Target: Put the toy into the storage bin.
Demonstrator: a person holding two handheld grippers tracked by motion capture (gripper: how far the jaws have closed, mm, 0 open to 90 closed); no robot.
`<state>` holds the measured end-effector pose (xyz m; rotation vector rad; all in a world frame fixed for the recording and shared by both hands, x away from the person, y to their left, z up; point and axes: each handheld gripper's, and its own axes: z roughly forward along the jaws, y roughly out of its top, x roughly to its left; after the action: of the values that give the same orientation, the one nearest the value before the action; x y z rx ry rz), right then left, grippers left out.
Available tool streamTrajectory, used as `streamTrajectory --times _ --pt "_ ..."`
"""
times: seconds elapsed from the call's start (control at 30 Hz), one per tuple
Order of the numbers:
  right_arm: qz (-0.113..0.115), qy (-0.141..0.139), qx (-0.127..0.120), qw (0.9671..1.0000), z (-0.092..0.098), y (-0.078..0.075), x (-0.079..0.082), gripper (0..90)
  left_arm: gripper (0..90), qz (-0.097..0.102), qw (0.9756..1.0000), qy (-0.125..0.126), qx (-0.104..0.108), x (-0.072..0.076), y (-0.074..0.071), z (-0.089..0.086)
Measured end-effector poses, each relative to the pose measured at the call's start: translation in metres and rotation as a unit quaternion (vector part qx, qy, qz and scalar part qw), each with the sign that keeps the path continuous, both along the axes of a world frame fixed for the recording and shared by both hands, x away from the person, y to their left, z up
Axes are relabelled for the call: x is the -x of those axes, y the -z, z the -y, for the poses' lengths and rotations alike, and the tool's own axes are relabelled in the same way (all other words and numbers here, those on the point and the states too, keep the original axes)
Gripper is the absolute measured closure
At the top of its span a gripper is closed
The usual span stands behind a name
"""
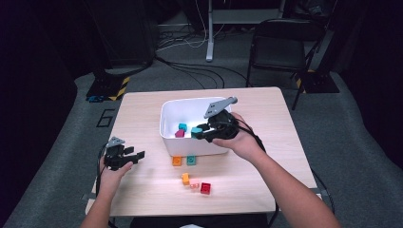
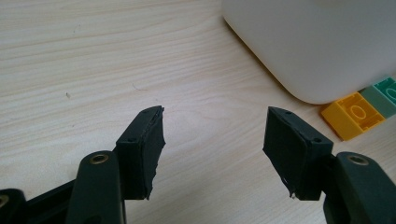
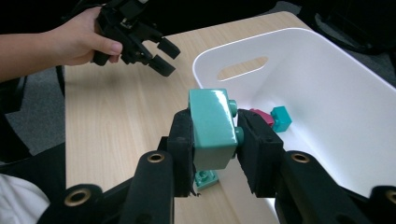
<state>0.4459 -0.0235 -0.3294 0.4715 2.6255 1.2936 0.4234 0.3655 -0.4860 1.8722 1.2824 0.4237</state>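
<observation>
My right gripper (image 3: 212,133) is shut on a teal brick (image 3: 211,128), held up over the front edge of the white bin (image 3: 327,60); in the high view this gripper (image 1: 198,132) and the teal brick (image 1: 195,131) hang above the bin (image 1: 166,128). Inside the bin lie a magenta brick (image 3: 264,116) and a small teal brick (image 3: 281,118). My left gripper (image 2: 215,140) stands open over bare wood, nothing between its jaws; it rests at the table's left (image 1: 135,156).
Orange (image 1: 177,161) and green (image 1: 191,160) bricks sit against the bin's front wall, also near the left gripper as orange (image 2: 352,115) and green (image 2: 383,95). A yellow (image 1: 185,178), pink (image 1: 194,183) and red brick (image 1: 205,188) lie nearer the front edge.
</observation>
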Motion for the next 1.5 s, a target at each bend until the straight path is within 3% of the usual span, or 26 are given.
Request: streamTrajectory --times 0.3,0.63,0.97,1.17,1.5 --pt "-0.003 0.024 -0.001 0.9997 -0.003 -0.002 -0.021 67.0 37.6 0.004 1.0 -0.003 0.002 0.0 0.0 0.0" --pt "0.003 0.032 0.003 0.9995 -0.013 0.004 -0.043 67.0 37.6 0.004 1.0 -0.002 0.001 0.0 -0.001 -0.001" --pt "-0.013 0.05 -0.001 0.9987 -0.022 0.012 -0.071 67.0 37.6 0.002 1.0 -0.003 0.001 0.0 -0.001 -0.002" --pt "-0.009 0.057 -0.001 0.9984 -0.027 0.013 -0.086 66.9 37.6 0.005 1.0 -0.004 0.004 0.0 0.0 -0.002" --pt "-0.008 0.067 0.011 0.9977 -0.037 0.028 -0.104 66.8 37.6 0.004 1.0 -0.002 0.003 0.0 0.0 -0.002"
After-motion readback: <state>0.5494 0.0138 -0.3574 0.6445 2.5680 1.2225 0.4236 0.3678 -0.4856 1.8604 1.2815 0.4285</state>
